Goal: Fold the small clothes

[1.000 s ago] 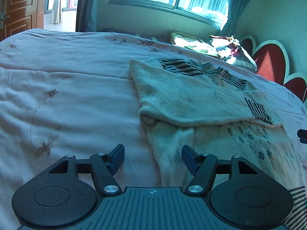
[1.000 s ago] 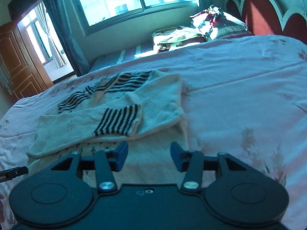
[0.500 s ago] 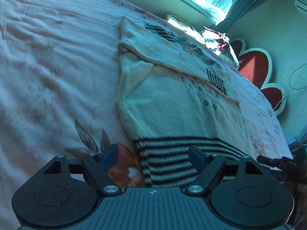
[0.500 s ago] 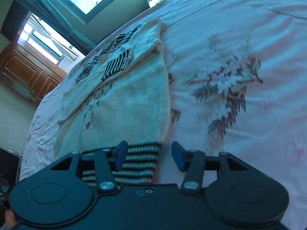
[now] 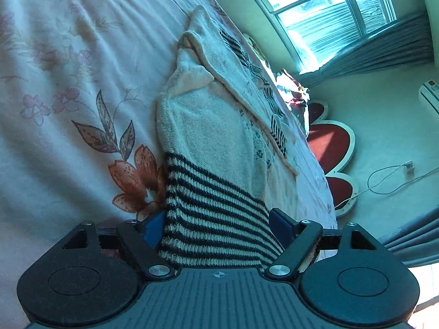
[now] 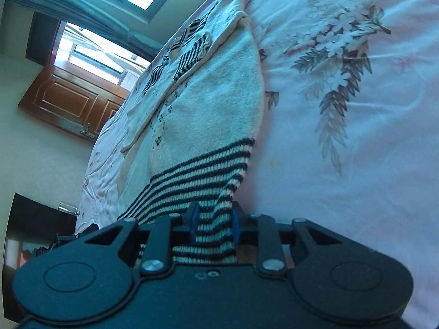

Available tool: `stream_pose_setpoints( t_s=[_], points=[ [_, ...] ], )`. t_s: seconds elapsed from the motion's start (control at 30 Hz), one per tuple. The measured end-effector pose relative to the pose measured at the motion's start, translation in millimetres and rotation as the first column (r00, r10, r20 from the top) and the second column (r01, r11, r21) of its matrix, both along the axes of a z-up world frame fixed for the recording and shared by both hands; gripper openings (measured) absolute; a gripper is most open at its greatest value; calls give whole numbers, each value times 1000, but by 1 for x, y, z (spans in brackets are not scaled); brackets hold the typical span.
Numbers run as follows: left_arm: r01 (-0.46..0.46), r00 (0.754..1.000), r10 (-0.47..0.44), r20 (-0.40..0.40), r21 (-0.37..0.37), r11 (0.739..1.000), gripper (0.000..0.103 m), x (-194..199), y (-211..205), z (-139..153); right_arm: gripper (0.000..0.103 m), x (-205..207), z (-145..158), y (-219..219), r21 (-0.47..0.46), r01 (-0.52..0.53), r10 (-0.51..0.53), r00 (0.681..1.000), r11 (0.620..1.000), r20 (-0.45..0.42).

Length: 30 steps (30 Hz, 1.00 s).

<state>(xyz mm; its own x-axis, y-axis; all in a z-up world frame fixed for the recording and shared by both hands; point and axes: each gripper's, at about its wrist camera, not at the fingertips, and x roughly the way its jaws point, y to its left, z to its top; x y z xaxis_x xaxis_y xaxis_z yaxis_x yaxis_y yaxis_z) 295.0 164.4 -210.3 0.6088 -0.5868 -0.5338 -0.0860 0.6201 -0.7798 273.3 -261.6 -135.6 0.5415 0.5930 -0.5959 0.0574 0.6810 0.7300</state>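
Cream knit with black stripes: that is the small sweater (image 5: 214, 126), lying flat on the bed (image 5: 68, 54), whose pale pink sheet is printed with flowers and leaves. Its sleeves are folded across the body, the striped cuffs lying on the chest, and its wide striped hem (image 5: 216, 219) points toward both cameras.

In the left wrist view, the left tongs (image 5: 216, 226) stand wide apart, one blue pad on each side of the hem at its left corner. The knit fills the gap between them, but the pads do not press on it; the left pad sits right at the hem's edge, above an orange printed flower (image 5: 134, 181) on the sheet.

In the right wrist view, the right tongs (image 6: 214, 226) have just been closing, and the hem's right corner (image 6: 216, 219) is between them. The striped fabric is bunched and lifted into a ridge between the two blue pads, which squeeze it from both sides, so the tongs are clamped on that corner of the sweater.

Beyond the sweater, the left view shows a window (image 5: 329, 8) with grey-blue curtains, a red heart-shaped headboard (image 5: 329, 142) and a heap of cloth near it. The right view shows a brown wooden door (image 6: 71, 104) past the far side of the bed.
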Motion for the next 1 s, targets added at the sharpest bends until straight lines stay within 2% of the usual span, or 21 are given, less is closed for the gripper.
stream_pose_setpoints(
  t_s=[0.1, 0.13, 0.17, 0.23, 0.37, 0.43, 0.53, 0.7, 0.77, 0.83, 0.9, 0.93, 0.97, 1.0],
  points=[
    [27, 999, -28, 35, 41, 999, 79, 8, -9, 2, 23, 10, 0, 8, 0, -44, 44, 999, 999, 12],
    [27, 999, -29, 40, 46, 999, 74, 8, -11, 3, 23, 11, 0, 8, 4, -44, 44, 999, 999, 12],
    [25, 999, -27, 38, 52, 998, 60, 10, -12, 2, 23, 11, 0, 7, 20, -35, 35, 999, 999, 8],
    [14, 1000, -15, 26, 56, 998, 51, 12, -10, -1, 23, 9, 0, 2, 49, -22, 22, 1000, 999, 3],
    [14, 1000, -15, 23, 40, 999, 51, 12, -6, -1, 24, 4, 0, -9, 30, 23, -23, 1000, 999, -13],
    [17, 1000, -18, 22, 47, 999, 51, 14, -4, -1, 28, 4, 3, -14, -3, 77, -77, 997, 997, 12],
    [16, 1000, -17, 23, 48, 999, 52, 18, -2, -1, 29, 10, 0, -23, 11, 150, -150, 989, 989, 11],
    [16, 1000, -16, 26, 19, 1000, 52, 15, 0, -6, 28, 14, -3, -15, 35, 82, -81, 997, 996, -17],
    [26, 999, -26, 24, 7, 1000, 52, 11, 1, -8, 22, 9, -9, -12, 77, 32, -28, 998, 997, -56],
    [39, 999, -40, 32, 31, 999, 52, 9, -2, -6, 21, 0, -11, -7, 94, -4, 10, 998, 996, -63],
    [42, 999, -44, 30, 56, 998, 52, 13, -7, -3, 12, -2, -9, -5, 68, -2, 5, 999, 998, -52],
    [43, 998, -46, 32, 80, 996, 44, 15, -10, -1, 7, 0, -7, -3, 40, -2, 4, 999, 999, -47],
    [44, 998, -48, 29, 119, 992, 6, 18, -14, 3, 6, 0, -4, -1, 15, -5, 6, 1000, 1000, -29],
    [37, 998, -43, 45, 136, 990, 4, 17, -15, 8, 6, 0, 3, 0, 8, -2, 2, 1000, 1000, 4]
  ],
)
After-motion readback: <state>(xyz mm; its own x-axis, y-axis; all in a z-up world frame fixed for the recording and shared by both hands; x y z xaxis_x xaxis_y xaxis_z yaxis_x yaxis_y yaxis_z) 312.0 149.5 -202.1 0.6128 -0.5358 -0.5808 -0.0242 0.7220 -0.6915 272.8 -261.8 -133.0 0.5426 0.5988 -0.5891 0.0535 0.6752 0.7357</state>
